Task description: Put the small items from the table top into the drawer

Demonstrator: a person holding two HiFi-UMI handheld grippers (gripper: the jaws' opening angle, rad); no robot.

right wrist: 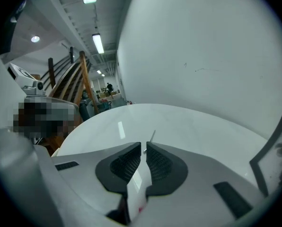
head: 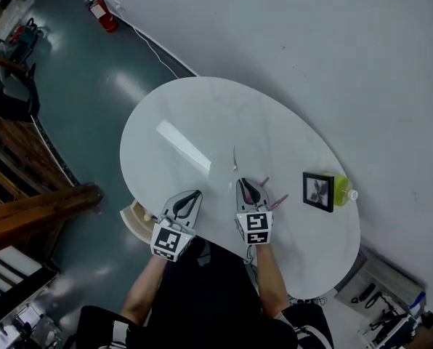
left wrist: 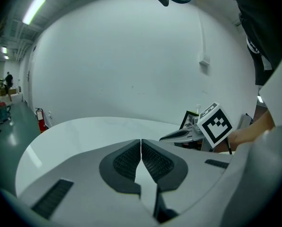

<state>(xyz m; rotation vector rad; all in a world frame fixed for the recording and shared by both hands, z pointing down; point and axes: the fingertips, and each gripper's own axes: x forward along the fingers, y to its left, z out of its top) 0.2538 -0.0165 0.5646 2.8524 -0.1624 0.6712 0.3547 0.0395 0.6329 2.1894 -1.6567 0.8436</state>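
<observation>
On the white oval table (head: 202, 115) a thin metal piece (head: 235, 158) lies just ahead of my right gripper (head: 243, 182). Two pinkish pen-like sticks (head: 278, 203) lie beside and partly under that gripper. In the right gripper view the metal piece (right wrist: 152, 136) lies beyond the jaws of the right gripper (right wrist: 145, 148), which stand almost together with nothing gripped. My left gripper (head: 196, 193) hovers at the table's near edge. Its jaws meet at the tips, empty, in the left gripper view (left wrist: 141, 143). A pale wooden piece (head: 135, 220), perhaps the drawer, shows below the table's near-left edge.
A small black picture frame (head: 318, 192) stands at the right of the table, with a yellow-green bottle (head: 342, 190) behind it. A red fire extinguisher (head: 104, 14) stands on the floor by the wall. Wooden stairs (head: 27, 195) rise at the left.
</observation>
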